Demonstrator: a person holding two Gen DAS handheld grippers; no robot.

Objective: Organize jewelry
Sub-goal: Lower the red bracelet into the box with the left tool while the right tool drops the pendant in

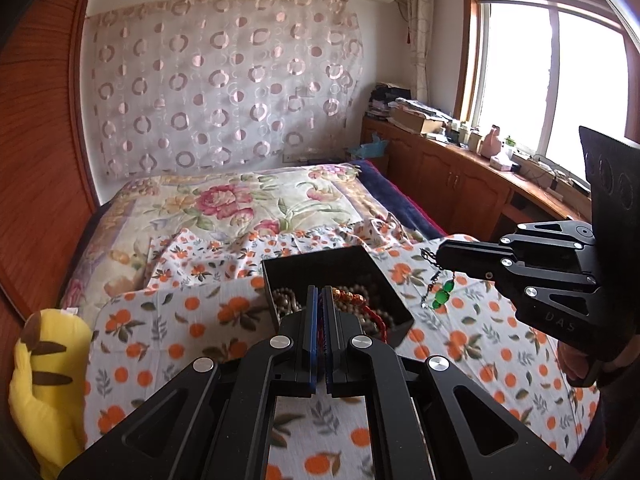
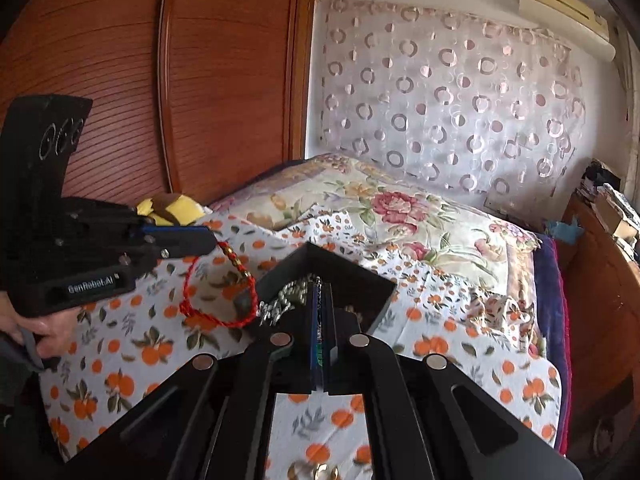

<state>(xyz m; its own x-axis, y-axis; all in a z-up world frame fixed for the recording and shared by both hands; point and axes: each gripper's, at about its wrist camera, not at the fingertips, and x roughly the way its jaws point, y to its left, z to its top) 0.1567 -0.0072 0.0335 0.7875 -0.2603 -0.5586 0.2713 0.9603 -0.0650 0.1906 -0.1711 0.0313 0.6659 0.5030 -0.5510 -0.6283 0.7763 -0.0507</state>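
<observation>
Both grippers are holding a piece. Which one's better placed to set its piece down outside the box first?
Probably right: the right gripper holds the green-bead chain over open bedsheet, while the left gripper's red cord bracelet hangs beside the black box.

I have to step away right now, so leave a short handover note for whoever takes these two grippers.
Left gripper: shut on the red cord bracelet, which hangs beside the box.
Right gripper: shut on the green bead pendant, dangling over the orange-print sheet.
Black box: open on the bed, with bead strands and a chain tangled inside.
Done: two pieces lifted clear of the box.
Left: lay both pieces down apart, then sort the pieces in the box. No sorted spot is visible yet.
</observation>
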